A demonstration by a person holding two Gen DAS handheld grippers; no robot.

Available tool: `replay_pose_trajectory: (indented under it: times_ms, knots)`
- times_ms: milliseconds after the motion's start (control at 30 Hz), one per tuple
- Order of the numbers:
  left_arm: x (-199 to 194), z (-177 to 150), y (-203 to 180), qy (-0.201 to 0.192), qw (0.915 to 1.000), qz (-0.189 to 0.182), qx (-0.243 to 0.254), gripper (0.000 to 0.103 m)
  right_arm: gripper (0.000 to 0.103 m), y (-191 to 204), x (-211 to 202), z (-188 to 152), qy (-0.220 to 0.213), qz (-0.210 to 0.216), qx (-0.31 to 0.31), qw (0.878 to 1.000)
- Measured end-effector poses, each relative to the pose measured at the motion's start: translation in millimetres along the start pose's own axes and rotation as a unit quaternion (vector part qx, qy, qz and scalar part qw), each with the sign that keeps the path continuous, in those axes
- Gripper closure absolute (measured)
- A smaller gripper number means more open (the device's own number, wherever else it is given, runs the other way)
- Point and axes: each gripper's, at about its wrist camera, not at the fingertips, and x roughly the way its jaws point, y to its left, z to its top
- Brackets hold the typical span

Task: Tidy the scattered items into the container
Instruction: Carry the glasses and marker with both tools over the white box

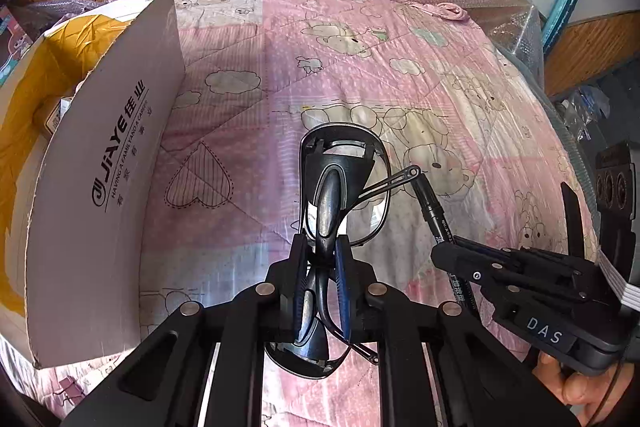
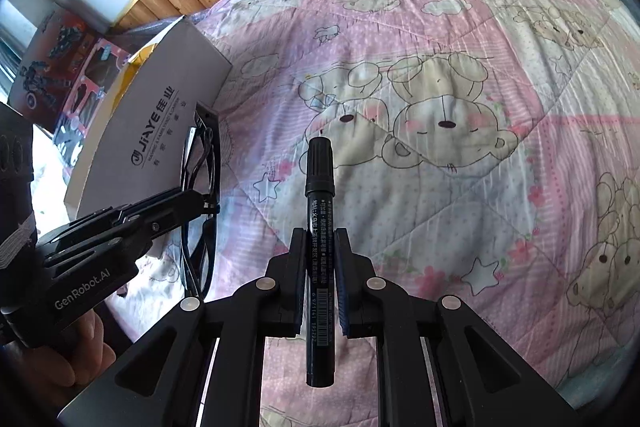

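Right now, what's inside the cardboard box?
The cardboard box has a yellow lining and at least one small labelled packet; its raised flap hides the rest.

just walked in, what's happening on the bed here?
A person is tidying with a handheld gripper in each hand. The left gripper is shut on a pair of glasses, the right gripper is shut on a black marker. Both are held above the pink quilt. The cardboard box sits open to the left, and neither item is in it yet.
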Motion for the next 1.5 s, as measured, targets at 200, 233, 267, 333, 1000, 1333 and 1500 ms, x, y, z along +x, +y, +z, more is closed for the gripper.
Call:
replay_pose_trajectory:
  times_ms: [200,233,267,333,1000,1333,1500]
  knots:
    - [-17,-8,0,-0.010,0.9999,-0.008,-0.003,0.089,0.089,9,-6,-15,-0.004,0.004,0.003,1.000]
    - [-19,-9,0,-0.011,0.9999,-0.009,-0.003,0.089,0.089,11,-8,-17,-0.005,0.004,0.003,1.000]
    - [-21,-10,0,-0.012,0.9999,-0.010,-0.003,0.089,0.089,12,-9,-19,-0.006,0.004,0.003,1.000]
    - [-25,-12,0,-0.014,0.9998,-0.012,-0.004,0.089,0.089,15,-11,-22,-0.008,0.005,0.004,1.000]
    - [-57,-24,9,-0.036,0.9987,-0.030,-0.022,0.089,0.089,61,-26,-49,-0.014,0.009,-0.024,1.000]
    - [-75,-26,26,-0.052,0.9971,-0.040,-0.039,0.089,0.089,90,-33,-51,-0.020,0.014,-0.045,0.999]
    - [-86,-26,35,-0.062,0.9958,-0.046,-0.050,0.089,0.089,102,-38,-51,-0.024,0.016,-0.052,0.998]
